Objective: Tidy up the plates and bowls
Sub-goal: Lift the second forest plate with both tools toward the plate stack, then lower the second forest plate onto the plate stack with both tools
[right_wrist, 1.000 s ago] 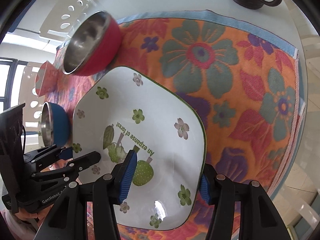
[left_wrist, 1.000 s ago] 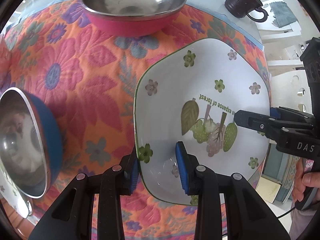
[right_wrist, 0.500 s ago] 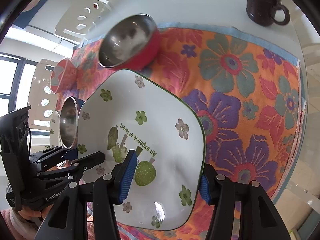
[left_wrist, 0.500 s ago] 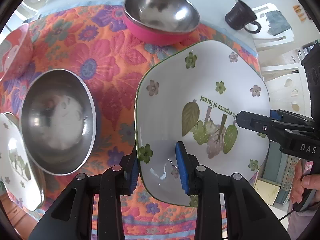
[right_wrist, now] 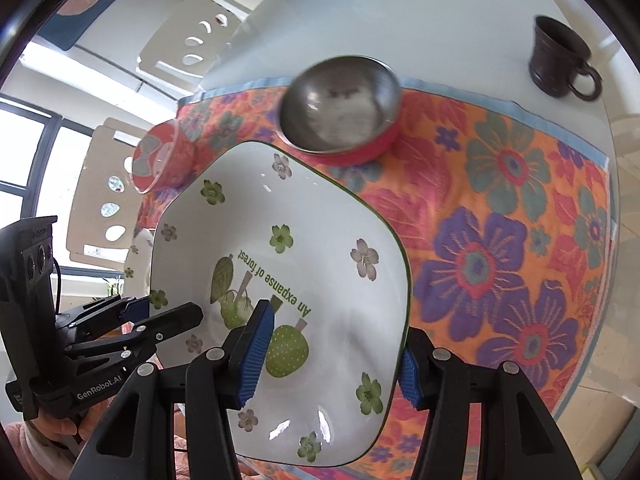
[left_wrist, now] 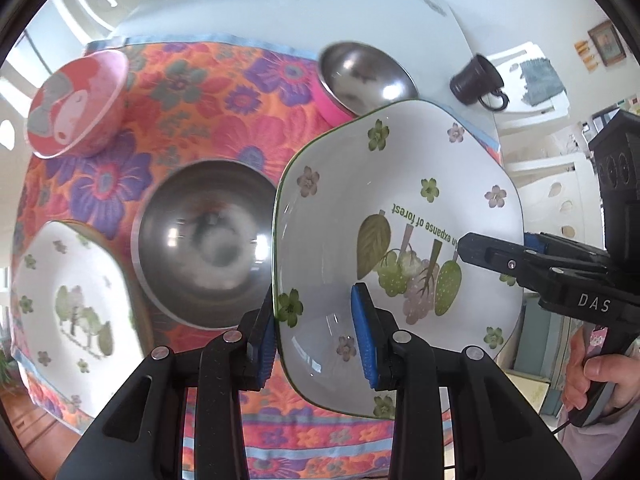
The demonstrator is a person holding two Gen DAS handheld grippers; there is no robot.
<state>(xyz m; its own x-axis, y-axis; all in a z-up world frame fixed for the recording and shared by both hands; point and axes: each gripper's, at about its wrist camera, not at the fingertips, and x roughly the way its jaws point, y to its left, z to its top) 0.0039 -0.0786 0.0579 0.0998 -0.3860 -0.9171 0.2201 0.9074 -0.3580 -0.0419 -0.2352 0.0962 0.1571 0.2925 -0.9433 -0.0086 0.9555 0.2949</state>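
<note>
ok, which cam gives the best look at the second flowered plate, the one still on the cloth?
Left wrist view: the second flowered plate lies at far left on the cloth, with its tree print and flowers in full sight beside the steel bowl. In the right wrist view only a sliver of its rim shows behind the held plate.

The white plate (left_wrist: 400, 216), squarish with rounded corners, a thin green rim, small flower prints and the words "An expanse of forest", is lifted and tilted above the flowered cloth. A second plate (left_wrist: 68, 312) of the same pattern lies flat at the cloth's near left corner. Beside it sits a steel bowl (left_wrist: 204, 248). Farther back stand a steel bowl with a pink outside (right_wrist: 340, 112) and a pink patterned bowl (left_wrist: 76, 104), well apart.
</note>
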